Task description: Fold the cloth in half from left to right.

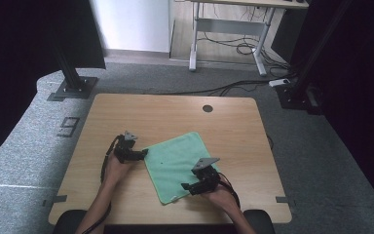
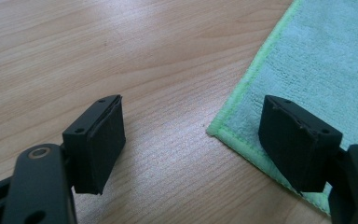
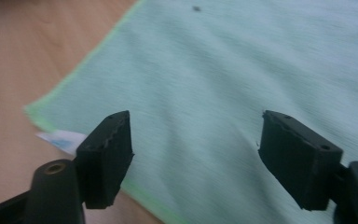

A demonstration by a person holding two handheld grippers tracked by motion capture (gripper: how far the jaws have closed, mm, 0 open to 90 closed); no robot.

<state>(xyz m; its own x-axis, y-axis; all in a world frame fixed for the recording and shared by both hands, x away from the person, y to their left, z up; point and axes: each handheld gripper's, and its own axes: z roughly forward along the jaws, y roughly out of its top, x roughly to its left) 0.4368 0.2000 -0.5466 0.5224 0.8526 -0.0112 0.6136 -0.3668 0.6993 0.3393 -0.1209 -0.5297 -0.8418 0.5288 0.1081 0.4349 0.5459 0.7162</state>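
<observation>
Near the tabletop's front edge, a little toward its middle: a green cloth, spread flat and turned at an angle. At its left corner, left gripper, jaws apart, straddling that corner, nothing pinched. Over the cloth's near right part, right gripper, jaws apart above the fabric, nothing clamped. Likely light, limp, grippy terry; no stiffness, nothing breakable. Best taken at a corner or the stitched hem, pinched low against the wood. Small white label at the near corner.
</observation>
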